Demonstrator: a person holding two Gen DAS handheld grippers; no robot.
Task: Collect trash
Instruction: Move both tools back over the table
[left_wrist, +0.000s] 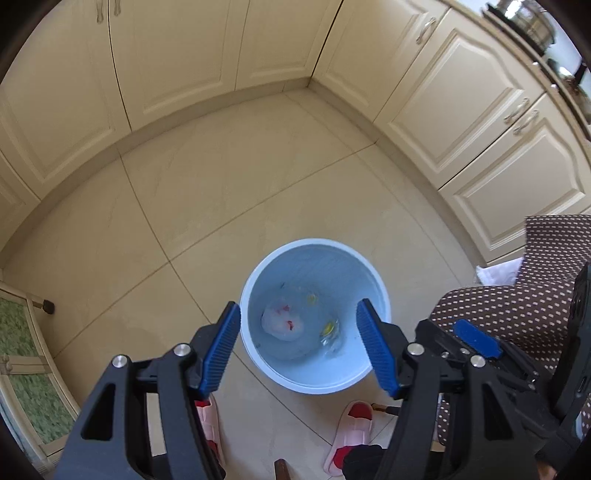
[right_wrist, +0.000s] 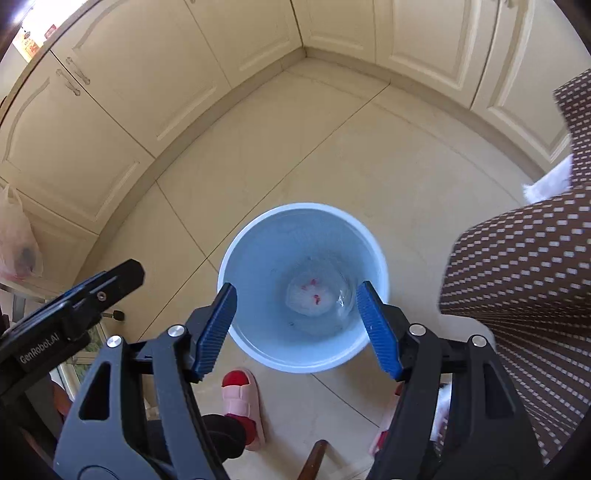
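Both tongs are hanging released above the bin, jaws standing apart with nothing between the blue pads: the left gripper (left_wrist: 298, 345) and the right gripper (right_wrist: 296, 325) are each pointing steeply down into the pale blue trash bin (left_wrist: 376, 291).

The trash is already lying at the bottom of that bin: one crumpled white wad with red marks (left_wrist: 282, 320) and, just beside it, what looks like clear wrapping with yellow bits (left_wrist: 330, 330).

What could go wrong, as I judge it: the bin is standing just in front of the person's slippers, so a step forward could be knocking it over and spilling the contents across the tiled floor (left_wrist: 207, 199). A wooden piece at the bottom edge of both views, which I cannot identify, is also sitting close to the feet. The light wrapping might be clinging to a ribbed pad on any further reach inside.

Counting: two tongs, one bin, one white wad, at least one clear wrapper, two pink slippers with red socks (right_wrist: 240, 398), and one pinkish plastic bag (right_wrist: 18, 243) hanging at the cabinet side, seen by the right wrist only.
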